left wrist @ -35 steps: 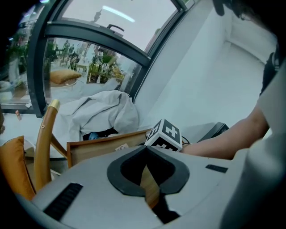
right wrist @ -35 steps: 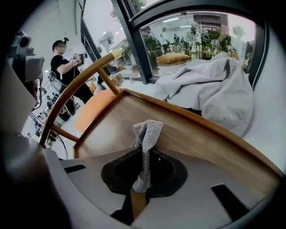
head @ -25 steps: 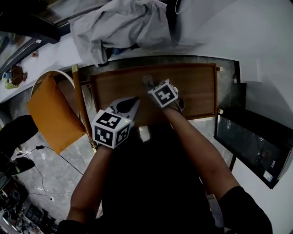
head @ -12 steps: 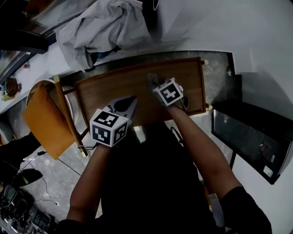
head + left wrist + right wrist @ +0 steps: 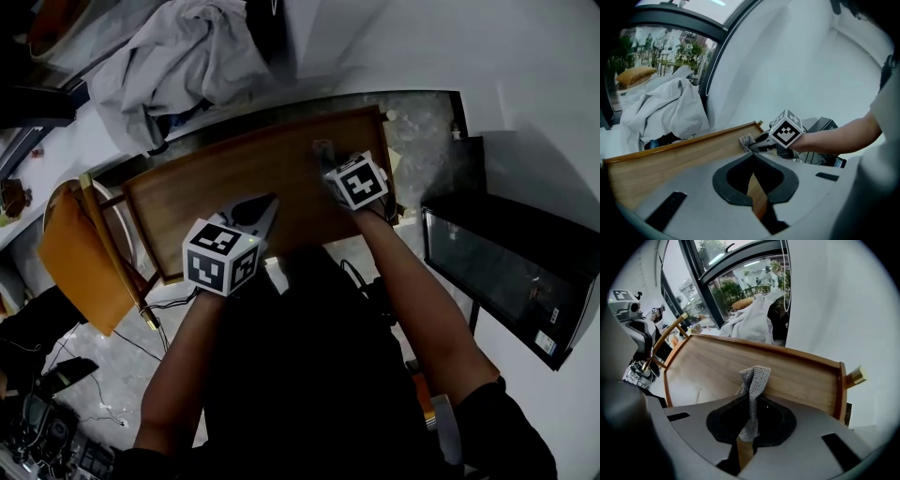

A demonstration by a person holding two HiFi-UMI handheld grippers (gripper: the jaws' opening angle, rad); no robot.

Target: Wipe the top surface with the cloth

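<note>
The wooden top [image 5: 216,183] with a raised rim lies in front of me. My right gripper [image 5: 325,157] is shut on a small grey knitted cloth [image 5: 753,380], which stands up between the jaws over the top's right part. That cloth [image 5: 746,140] also shows at the right gripper's tips in the left gripper view. Near the front edge, my left gripper [image 5: 265,208] hovers with its jaws shut and nothing between them. Its tips [image 5: 752,158] point along the wood [image 5: 670,159] toward the right gripper [image 5: 757,143].
A heap of pale grey fabric [image 5: 178,56] lies behind the top by the window. An orange chair [image 5: 75,253] stands at the left. A black panel [image 5: 497,272] leans at the right. A brass knob [image 5: 857,376] sticks out at the top's right end, near a white wall [image 5: 843,301].
The right gripper with the cloth has slid toward the right end of the top. The left gripper has stayed near the front edge. My head view has shifted to the right.
</note>
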